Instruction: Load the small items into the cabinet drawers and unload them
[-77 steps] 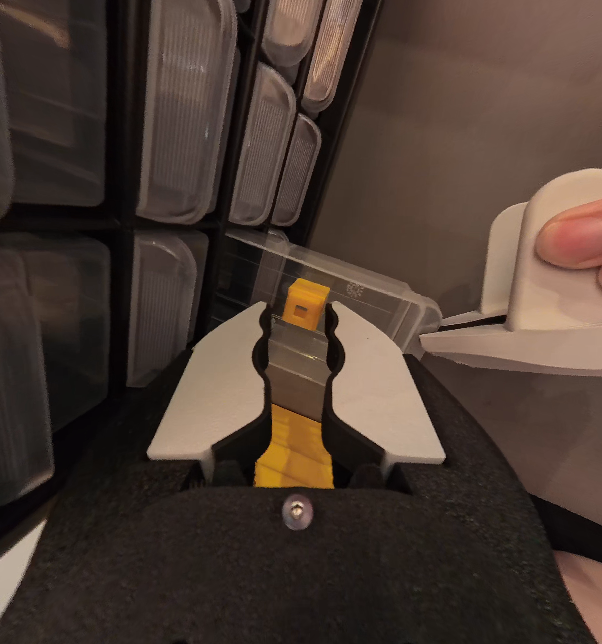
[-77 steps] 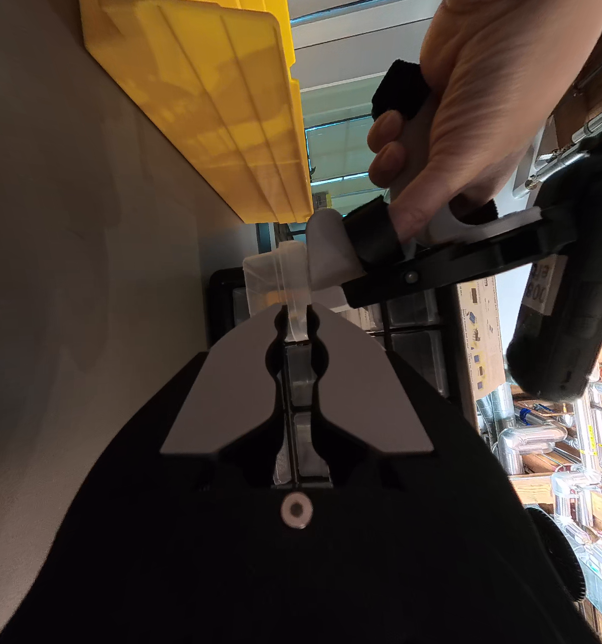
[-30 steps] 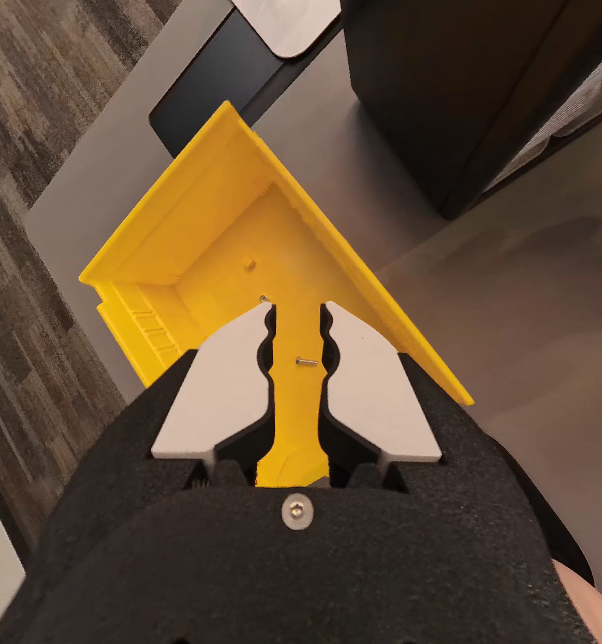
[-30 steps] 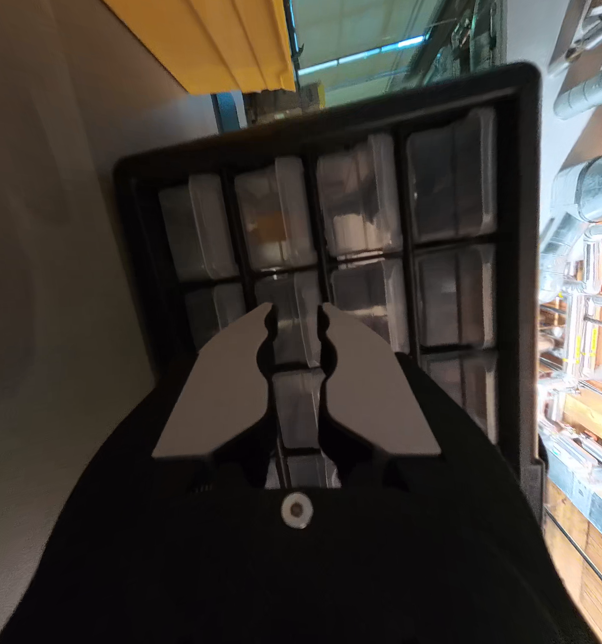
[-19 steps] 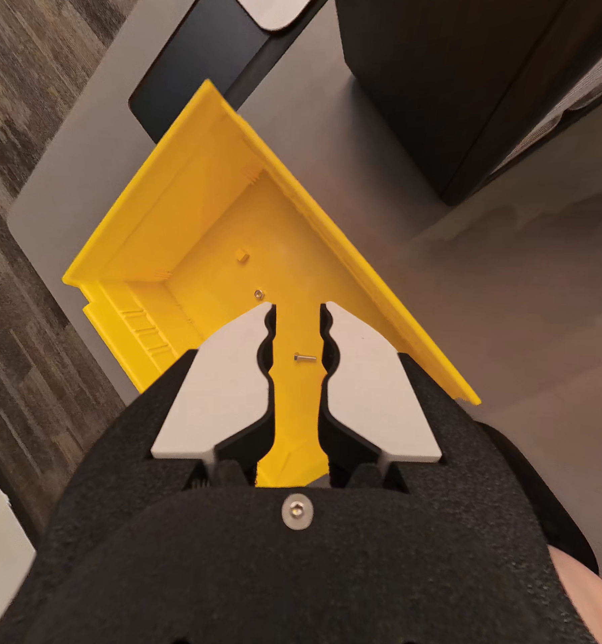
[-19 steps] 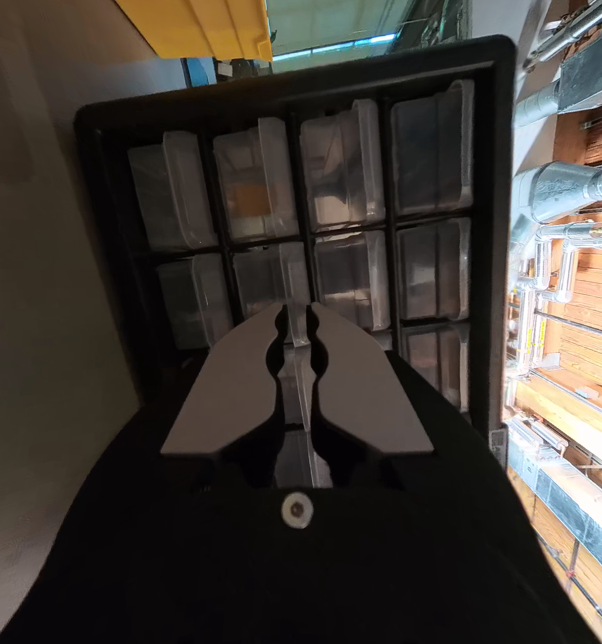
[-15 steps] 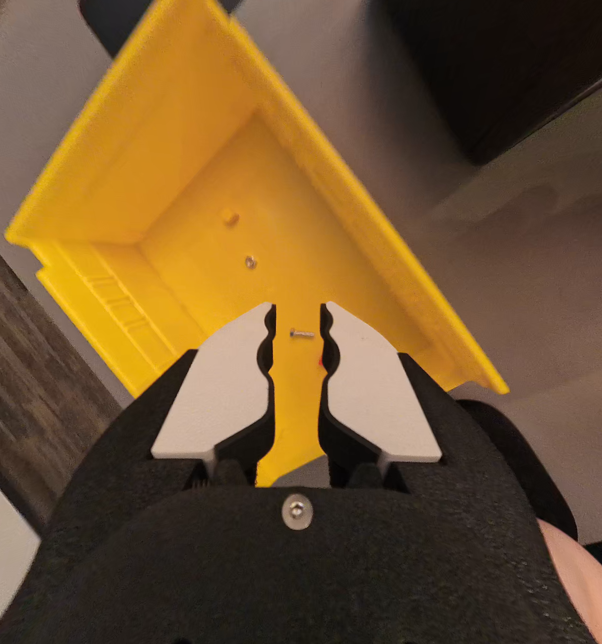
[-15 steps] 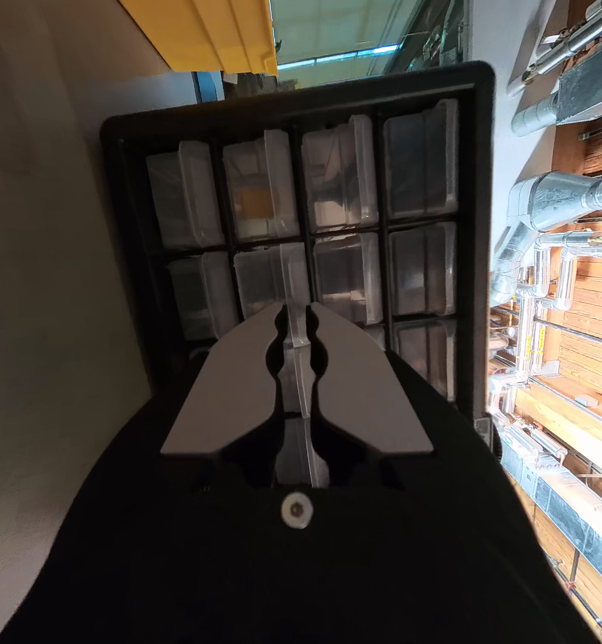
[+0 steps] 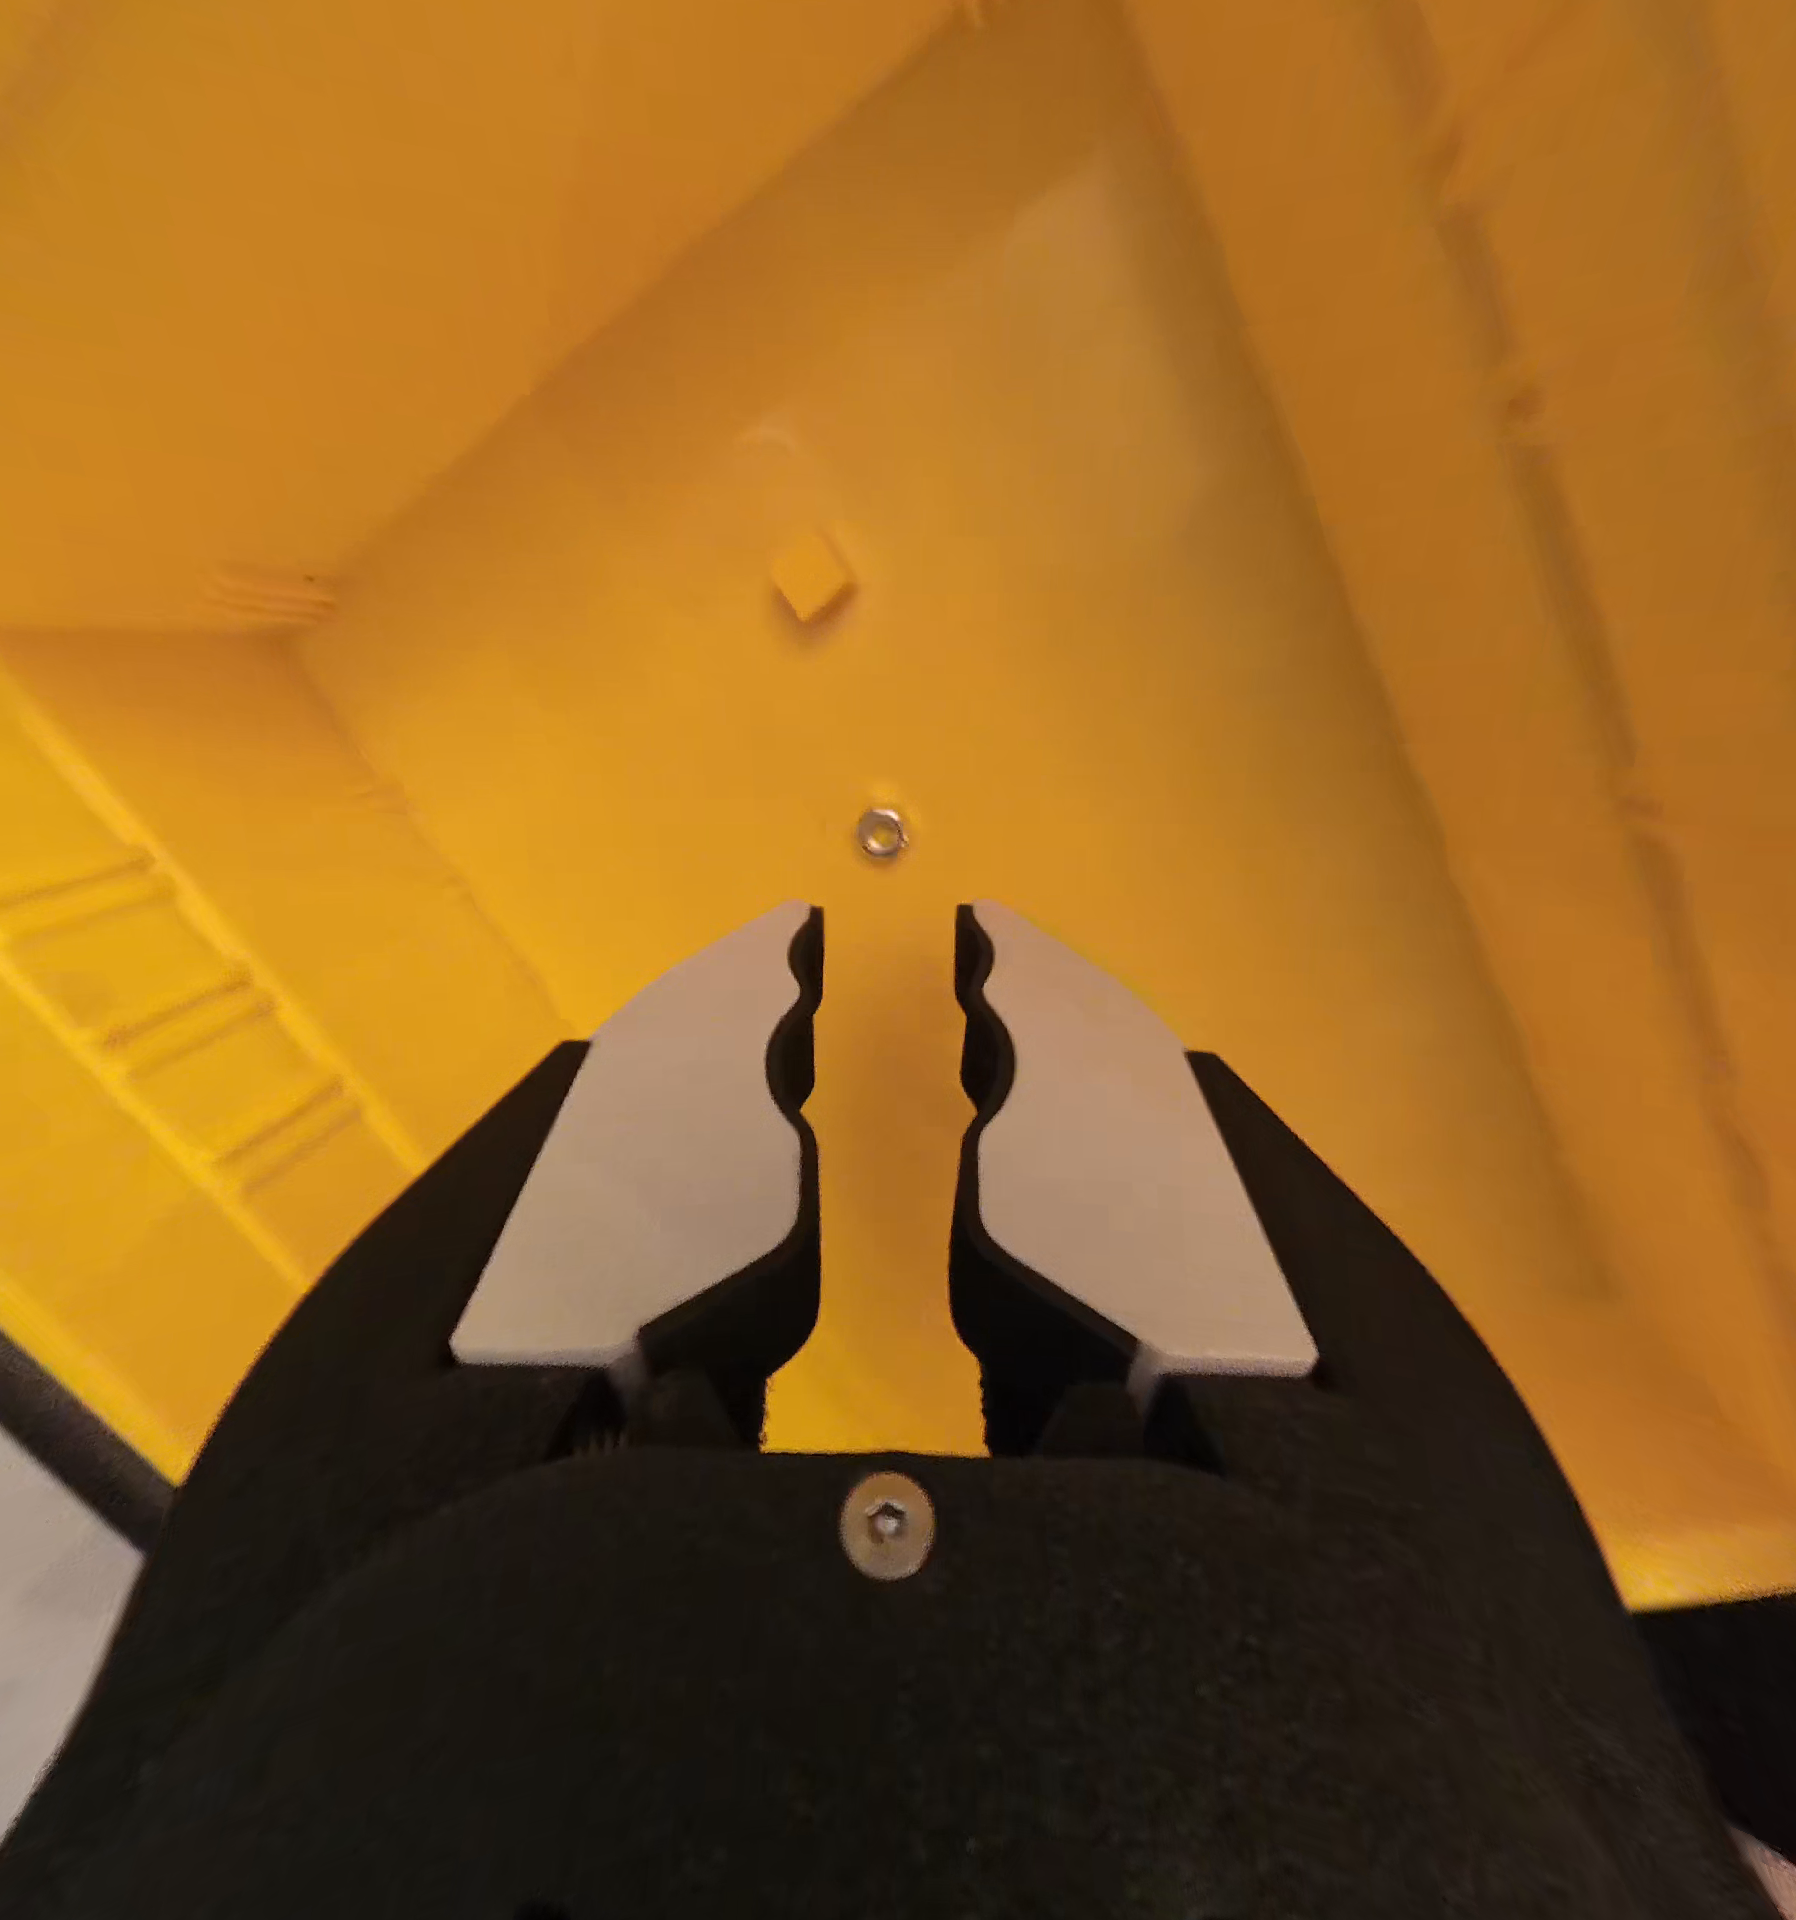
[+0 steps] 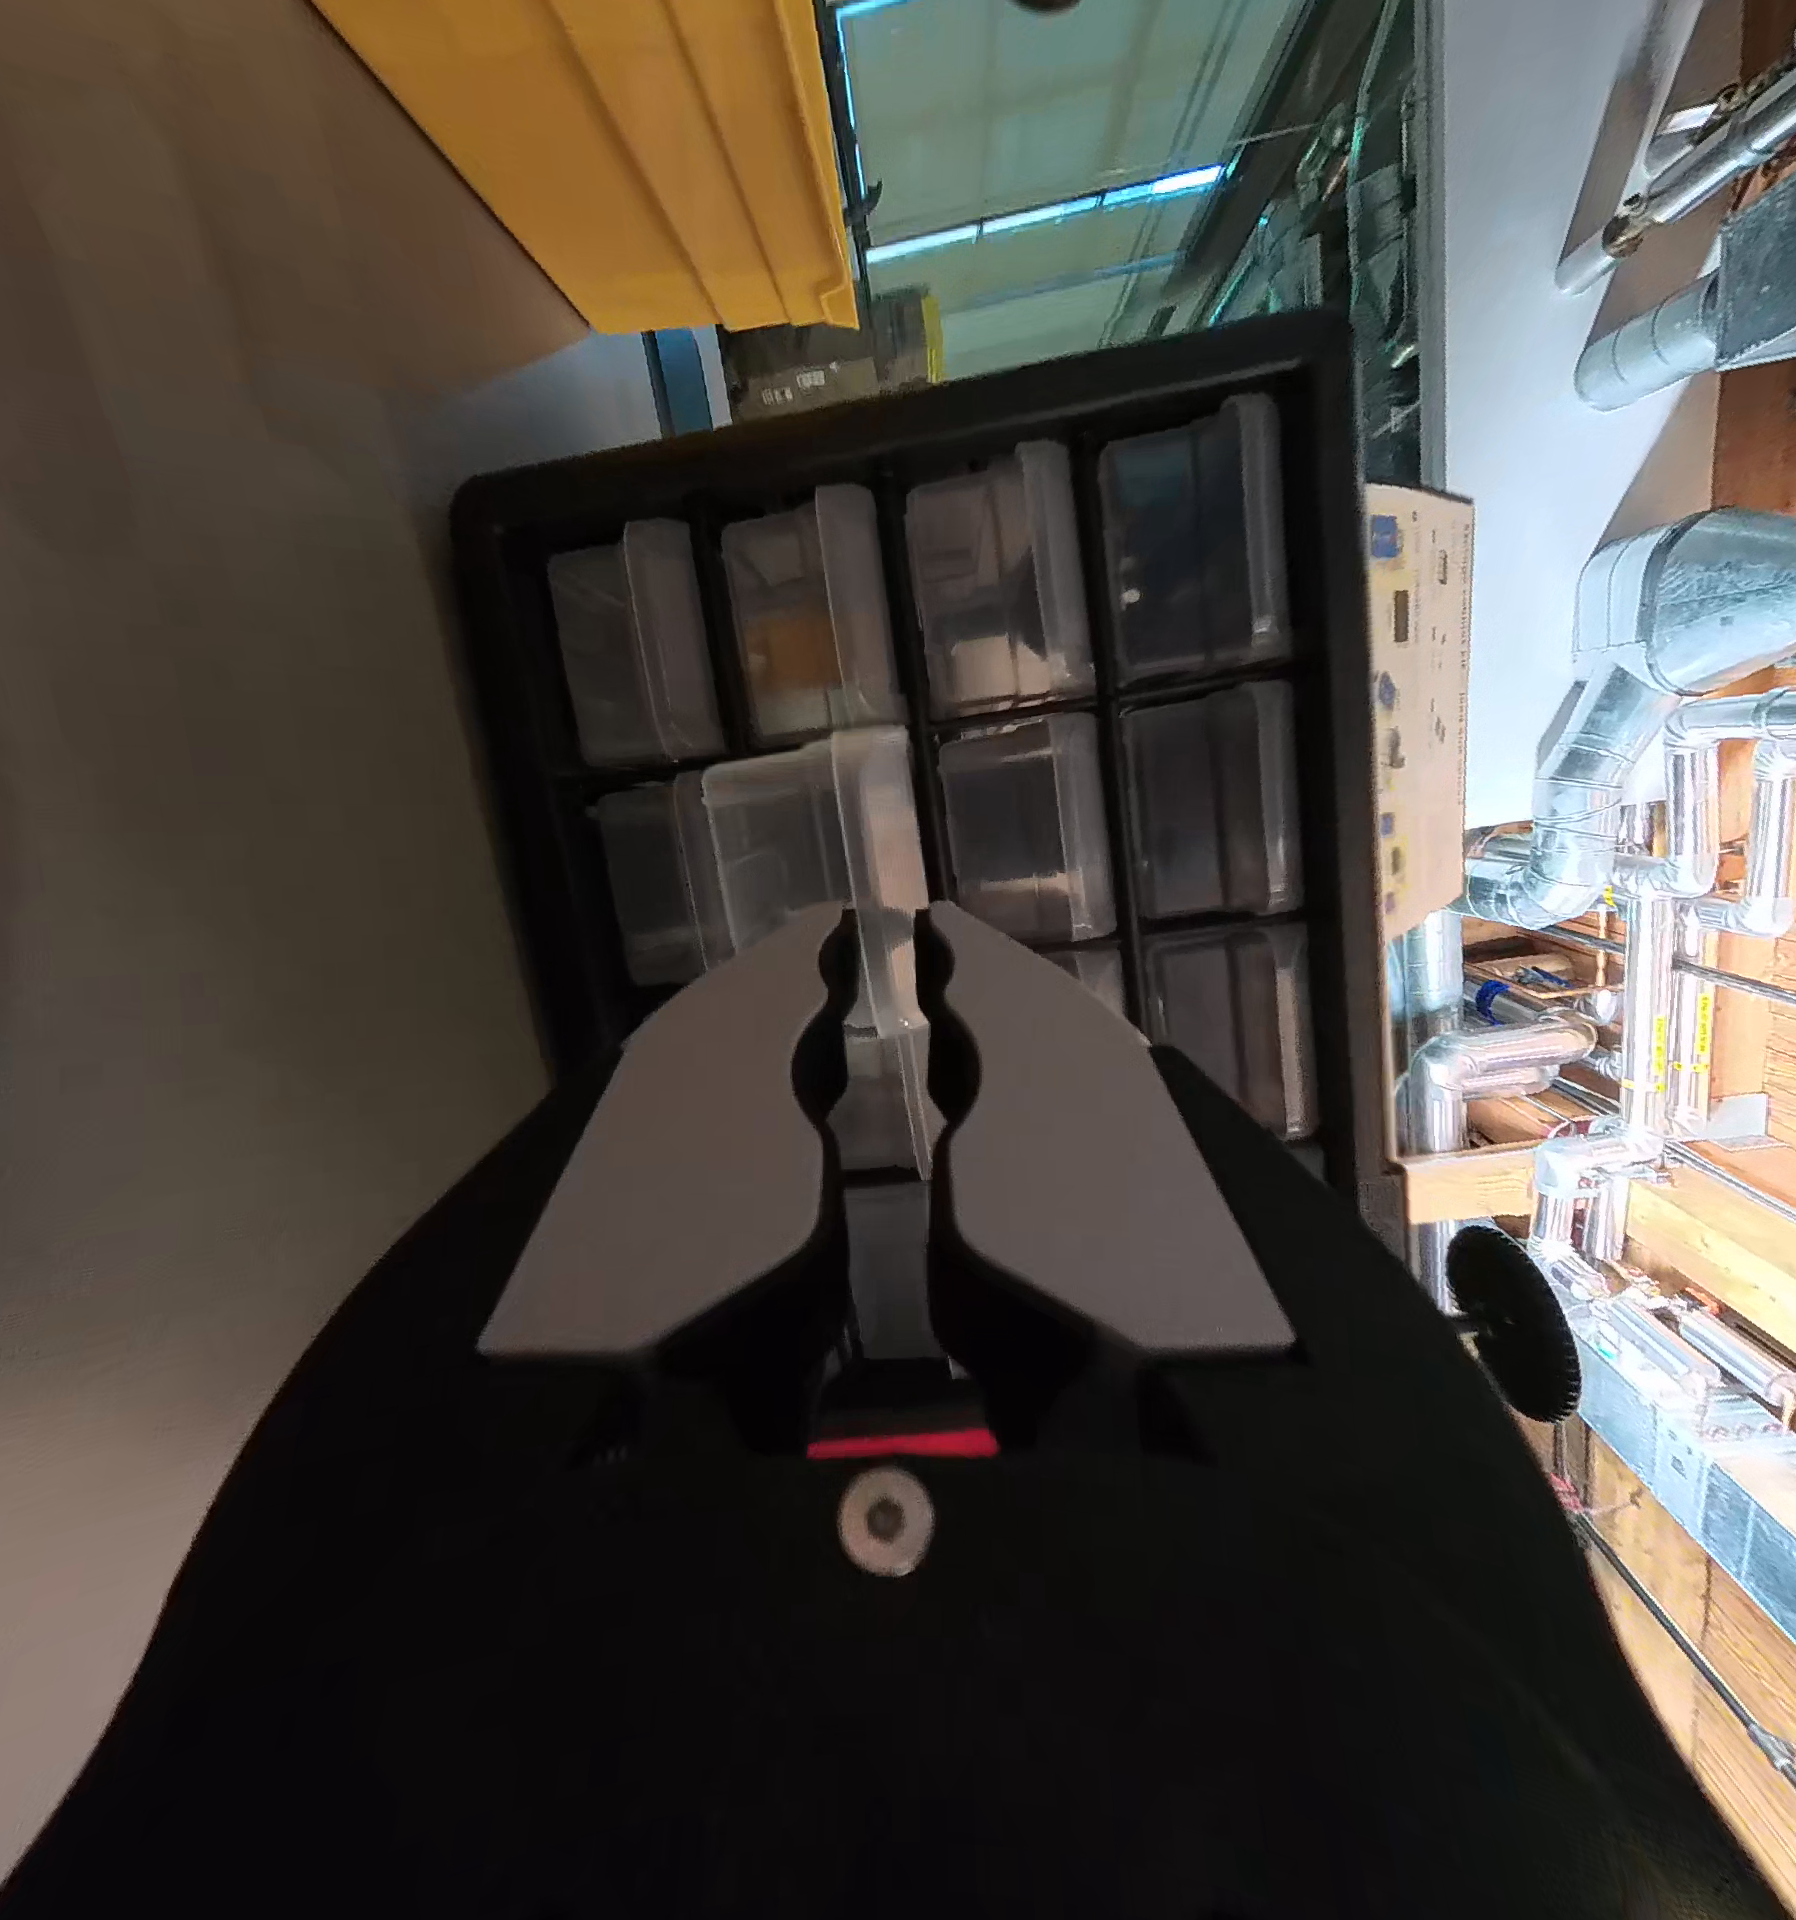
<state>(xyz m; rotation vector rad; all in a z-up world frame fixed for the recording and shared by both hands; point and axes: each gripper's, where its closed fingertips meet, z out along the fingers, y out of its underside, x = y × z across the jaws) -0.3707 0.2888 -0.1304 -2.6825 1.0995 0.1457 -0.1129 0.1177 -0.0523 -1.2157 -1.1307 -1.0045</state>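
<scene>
While the left gripper (image 9: 889, 914) hangs jaws apart inside the yellow bin (image 9: 354, 312), a nut (image 9: 882, 832) lies just past its tips and a yellow block (image 9: 811, 587) farther on. Best to ease forward, straddle the nut squarely, then close. Meanwhile the right gripper (image 10: 886, 914) is clamped on a clear drawer (image 10: 800, 842) handle, the drawer part-way out of the cabinet (image 10: 1330, 727); a straight pull should stop it jamming.

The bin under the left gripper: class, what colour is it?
Yellow. The bin shows best in the left wrist view, filling the frame.
</scene>
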